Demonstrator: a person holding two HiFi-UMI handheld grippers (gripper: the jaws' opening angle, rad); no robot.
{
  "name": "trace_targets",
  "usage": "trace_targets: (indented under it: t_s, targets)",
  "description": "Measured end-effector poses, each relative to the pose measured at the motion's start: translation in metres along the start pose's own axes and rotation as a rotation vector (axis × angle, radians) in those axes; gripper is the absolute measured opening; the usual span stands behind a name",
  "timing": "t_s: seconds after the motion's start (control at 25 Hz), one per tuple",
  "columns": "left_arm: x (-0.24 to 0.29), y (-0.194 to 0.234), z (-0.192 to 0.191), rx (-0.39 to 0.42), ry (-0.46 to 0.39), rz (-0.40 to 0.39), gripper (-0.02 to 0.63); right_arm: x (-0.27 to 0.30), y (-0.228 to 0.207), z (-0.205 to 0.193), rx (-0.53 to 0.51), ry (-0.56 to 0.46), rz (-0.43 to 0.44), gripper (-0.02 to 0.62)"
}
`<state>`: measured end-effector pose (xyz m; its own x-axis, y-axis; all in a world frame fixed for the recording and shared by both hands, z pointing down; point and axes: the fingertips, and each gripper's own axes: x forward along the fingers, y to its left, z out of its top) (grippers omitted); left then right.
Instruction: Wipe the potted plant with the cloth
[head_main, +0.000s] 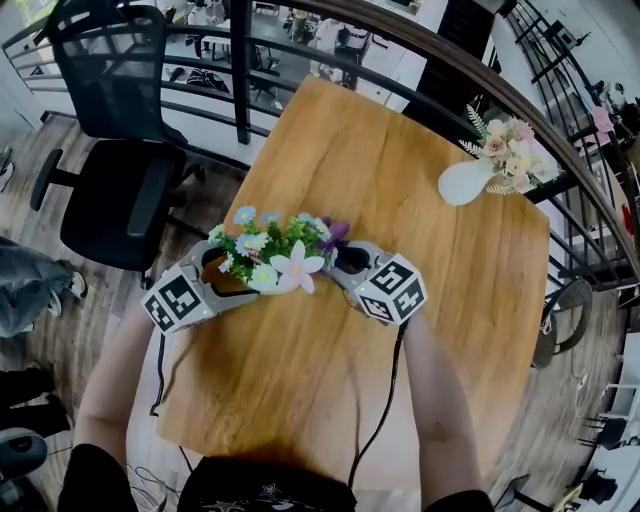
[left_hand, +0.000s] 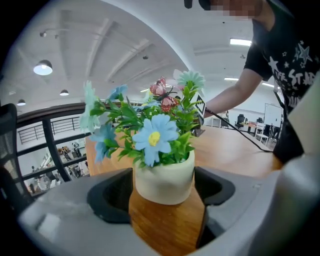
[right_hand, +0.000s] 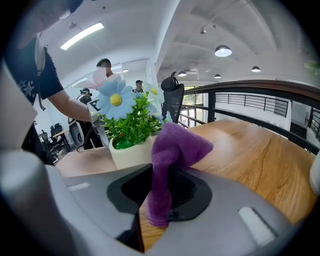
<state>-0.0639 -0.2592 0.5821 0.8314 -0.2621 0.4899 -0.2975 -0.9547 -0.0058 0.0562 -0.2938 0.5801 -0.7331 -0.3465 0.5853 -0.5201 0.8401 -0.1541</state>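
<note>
The cloth (right_hand: 172, 150) is purple. The potted plant (left_hand: 164, 182) has a cream pot, green leaves, blue daisies with yellow centres and one pale pink bloom. The table (head_main: 420, 230) is honey-brown wood grain. The left gripper (head_main: 225, 272) and right gripper (head_main: 347, 262) are grey, their cubes patterned with black-and-white squares.

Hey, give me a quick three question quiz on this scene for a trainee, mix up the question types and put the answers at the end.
1. True or false: the right hand-held gripper is clamped on a purple cloth.
2. Multiple choice: what stands between the jaws of the left hand-held gripper? A. nothing. B. the potted plant's pot. C. a mug.
3. Short answer: which thing on the wooden table does neither gripper touch?

Key: 1 true; 2 B; 3 the white vase of flowers, standing apart near the table's far right edge.
</note>
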Motion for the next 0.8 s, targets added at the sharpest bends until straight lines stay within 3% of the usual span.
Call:
trace_targets:
  t_s: [0.2,0.36,0.48,0.68,0.8]
  targets:
    - [-0.017,0.005,-0.010,-0.121,-0.014,0.144,0.400,-0.008,0.003,-0.001,0.008,-0.014,-0.009,0.089]
    - [-0.028,0.001,-0.014,-0.318,-0.073,0.358,0.400,-0.015,0.008,-0.002,0.011,-0.022,-0.015,0.089]
    - [-0.026,-0.019,-0.014,-0.444,-0.092,0.471,0.408,-0.019,0.009,-0.002,0.007,-0.014,-0.026,0.089]
    - [-0.010,-0.044,0.002,-0.498,-0.085,0.660,0.542,-0.024,0.006,0.001,0.003,-0.004,-0.053,0.089]
    - [0.002,-0.039,0.007,-0.541,-0.074,0.772,0.578,-0.024,0.006,0.003,-0.006,-0.002,-0.058,0.089]
